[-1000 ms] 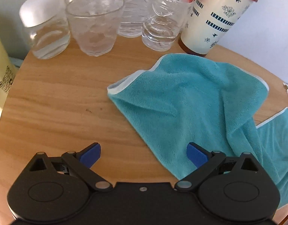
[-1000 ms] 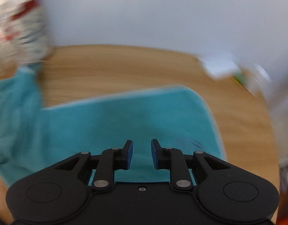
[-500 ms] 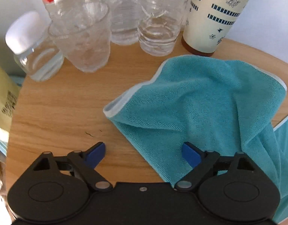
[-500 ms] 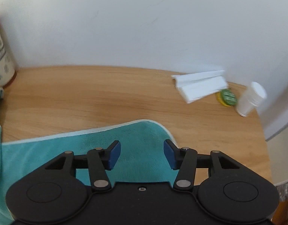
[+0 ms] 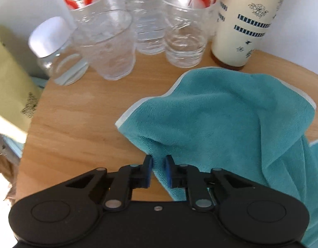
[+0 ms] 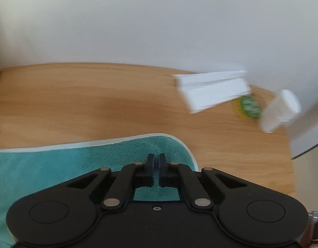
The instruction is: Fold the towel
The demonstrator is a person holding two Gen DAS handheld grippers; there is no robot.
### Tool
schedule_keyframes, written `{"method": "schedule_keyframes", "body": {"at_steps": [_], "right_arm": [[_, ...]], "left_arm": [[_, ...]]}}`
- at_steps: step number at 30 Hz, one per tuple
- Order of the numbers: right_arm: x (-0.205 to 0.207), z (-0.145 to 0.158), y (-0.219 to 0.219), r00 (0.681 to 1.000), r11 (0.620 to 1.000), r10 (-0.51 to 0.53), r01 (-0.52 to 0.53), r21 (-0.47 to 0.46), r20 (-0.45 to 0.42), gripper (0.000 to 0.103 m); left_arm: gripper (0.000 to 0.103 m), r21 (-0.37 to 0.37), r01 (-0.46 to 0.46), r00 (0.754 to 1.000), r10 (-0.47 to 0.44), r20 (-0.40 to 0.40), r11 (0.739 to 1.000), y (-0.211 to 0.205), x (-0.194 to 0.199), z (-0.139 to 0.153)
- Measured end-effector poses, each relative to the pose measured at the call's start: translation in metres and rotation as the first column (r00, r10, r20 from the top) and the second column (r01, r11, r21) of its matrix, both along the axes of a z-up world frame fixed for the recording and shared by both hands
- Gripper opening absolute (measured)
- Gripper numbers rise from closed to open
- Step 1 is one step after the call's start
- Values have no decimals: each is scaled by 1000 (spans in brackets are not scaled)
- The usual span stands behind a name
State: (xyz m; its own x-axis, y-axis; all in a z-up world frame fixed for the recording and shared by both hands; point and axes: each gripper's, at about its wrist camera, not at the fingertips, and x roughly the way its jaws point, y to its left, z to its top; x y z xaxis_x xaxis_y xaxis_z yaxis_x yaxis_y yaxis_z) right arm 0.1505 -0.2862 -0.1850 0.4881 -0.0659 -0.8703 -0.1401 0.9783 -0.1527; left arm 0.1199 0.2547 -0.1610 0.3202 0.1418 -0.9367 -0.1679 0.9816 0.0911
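Note:
A teal towel (image 5: pixel 227 122) with a pale hem lies rumpled on a round wooden table (image 5: pixel 76 128). In the left wrist view my left gripper (image 5: pixel 158 161) is shut on a fold of the towel near its front edge, and cloth bunches up between the blue pads. In the right wrist view the same towel (image 6: pixel 55 161) lies flat, with a rounded corner at the right. My right gripper (image 6: pixel 157 159) is shut on the towel close to that corner, its pads almost touching.
Behind the towel stand several clear water bottles (image 5: pixel 183 31), a clear cup (image 5: pixel 113 45), a white-lidded jar (image 5: pixel 53 47) and a cream tumbler (image 5: pixel 245 20). A folded white paper (image 6: pixel 214 91), a green lid (image 6: pixel 249 106) and a small white bottle (image 6: pixel 281 109) sit at the right table edge.
Both grippers went from open to shut on the towel. The left one moved forward onto the towel's fold; the right one closed near the rounded corner.

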Motion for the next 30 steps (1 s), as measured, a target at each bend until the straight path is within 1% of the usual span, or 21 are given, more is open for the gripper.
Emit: {"method": "schedule_keyframes", "body": {"at_steps": [4, 7, 11, 13, 15, 16, 17, 18, 19, 21, 22, 23, 24, 25, 26, 27, 28, 29, 30], "right_arm": [[19, -6, -15, 999, 997, -21, 23, -77, 28, 3], [30, -7, -26, 998, 995, -50, 54, -84, 45, 3], [35, -7, -26, 999, 994, 0, 5, -108, 50, 7], [26, 7, -22, 997, 997, 30, -24, -75, 74, 14], [13, 23, -15, 993, 997, 78, -78, -9, 86, 18], [6, 29, -10, 990, 994, 110, -111, 8, 93, 19], [-2, 35, -3, 984, 989, 144, -146, 14, 103, 23], [-12, 41, 4, 979, 984, 172, -175, 22, 114, 28], [-19, 43, 9, 976, 981, 185, -190, 38, 112, 29], [-30, 45, 14, 976, 976, 195, -203, 83, 97, 30], [-37, 46, 16, 977, 973, 192, -202, 108, 94, 30], [-44, 45, 18, 979, 972, 188, -197, 129, 79, 30], [-52, 43, 21, 981, 971, 183, -190, 147, 56, 31], [-58, 42, 23, 983, 971, 180, -184, 153, 42, 32], [-66, 39, 25, 983, 972, 179, -181, 146, 26, 33], [-75, 37, 27, 984, 974, 178, -178, 141, 10, 35], [-84, 36, 29, 984, 975, 176, -174, 139, -4, 36], [-95, 36, 32, 986, 976, 168, -164, 142, -20, 37], [-107, 35, 35, 987, 978, 156, -149, 148, -36, 37]], "left_arm": [[10, 9, -48, 999, 48, 0, 999, -1, -12, 7], [10, -11, -82, 997, 82, 17, 997, -3, -20, 21], [10, -13, -91, 995, 92, 45, 996, -12, -25, 39], [10, -8, -89, 994, 89, 65, 996, -18, -29, 49], [10, -15, -94, 990, 95, 102, 995, -24, -34, 62], [10, -25, -112, 982, 114, 149, 993, -25, -40, 72], [10, -34, -112, 977, 116, 178, 993, -28, -43, 79], [10, -38, -101, 976, 106, 192, 994, -31, -45, 85], [10, -43, -89, 974, 96, 206, 995, -34, -46, 90], [10, -17, -24, 978, 27, 208, 1000, -44, -40, 95], [10, 12, -3, 980, 0, 201, 1000, -48, -35, 94], [11, 25, 8, 983, -12, 182, 1000, -48, -31, 90], [11, 1, 1, 987, -2, 158, 1000, -45, -28, 85], [13, -34, -13, 991, 18, 133, 999, -40, -26, 81], [19, -73, -31, 993, 39, 109, 997, -34, -25, 74], [26, -90, -50, 995, 57, 81, 995, -27, -26, 66], [44, -96, -67, 996, 73, 53, 993, -22, -26, 58], [52, -107, -78, 996, 83, 34, 991, -18, -28, 52], [52, -127, -88, 996, 92, 21, 988, -13, -32, 46]]}}
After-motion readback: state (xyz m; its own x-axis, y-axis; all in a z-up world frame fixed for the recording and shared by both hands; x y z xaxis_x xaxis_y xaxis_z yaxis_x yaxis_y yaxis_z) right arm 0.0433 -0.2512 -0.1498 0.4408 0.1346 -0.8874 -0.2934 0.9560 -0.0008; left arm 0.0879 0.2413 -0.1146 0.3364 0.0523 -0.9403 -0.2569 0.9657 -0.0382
